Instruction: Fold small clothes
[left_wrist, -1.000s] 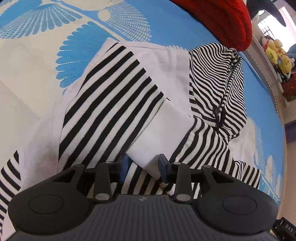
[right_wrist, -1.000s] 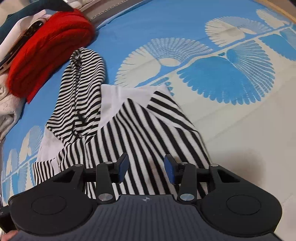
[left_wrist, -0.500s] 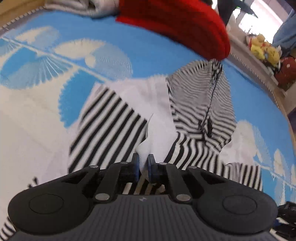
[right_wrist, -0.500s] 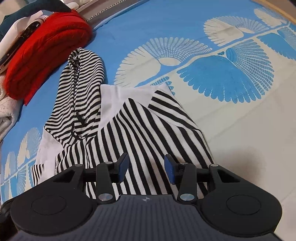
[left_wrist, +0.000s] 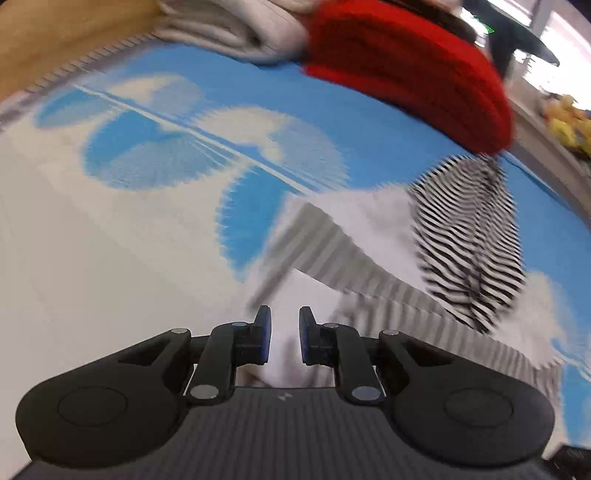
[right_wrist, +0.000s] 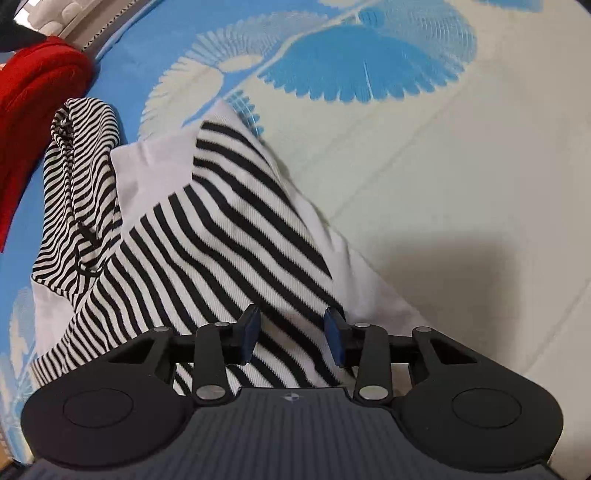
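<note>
A black-and-white striped garment (right_wrist: 221, 229) with white panels lies crumpled on the bedspread; its hood (left_wrist: 469, 236) points toward the far end. My left gripper (left_wrist: 285, 339) has a white cuff (left_wrist: 284, 295) of that garment filling the gap between its pads and raised off the bed. Its jaws are opening slightly, and the picture is blurred by motion. My right gripper (right_wrist: 293, 338) hangs low over the striped body panel, with striped cloth lying between its fingers. These jaws are closing, but the pads stand apart from the cloth.
A blue and cream patterned bedspread (right_wrist: 461, 184) covers the surface. A red knit (left_wrist: 413, 66) lies just beyond the hood, next to folded pale clothes (left_wrist: 221, 29). Yellow plush toys (left_wrist: 569, 122) sit off the far right edge. A wooden edge (left_wrist: 55, 37) shows at far left.
The left gripper shut on the white cuff, rose and tilted up with it, then widened a little. The right gripper sank toward the striped panel, rolled, and narrowed slightly.
</note>
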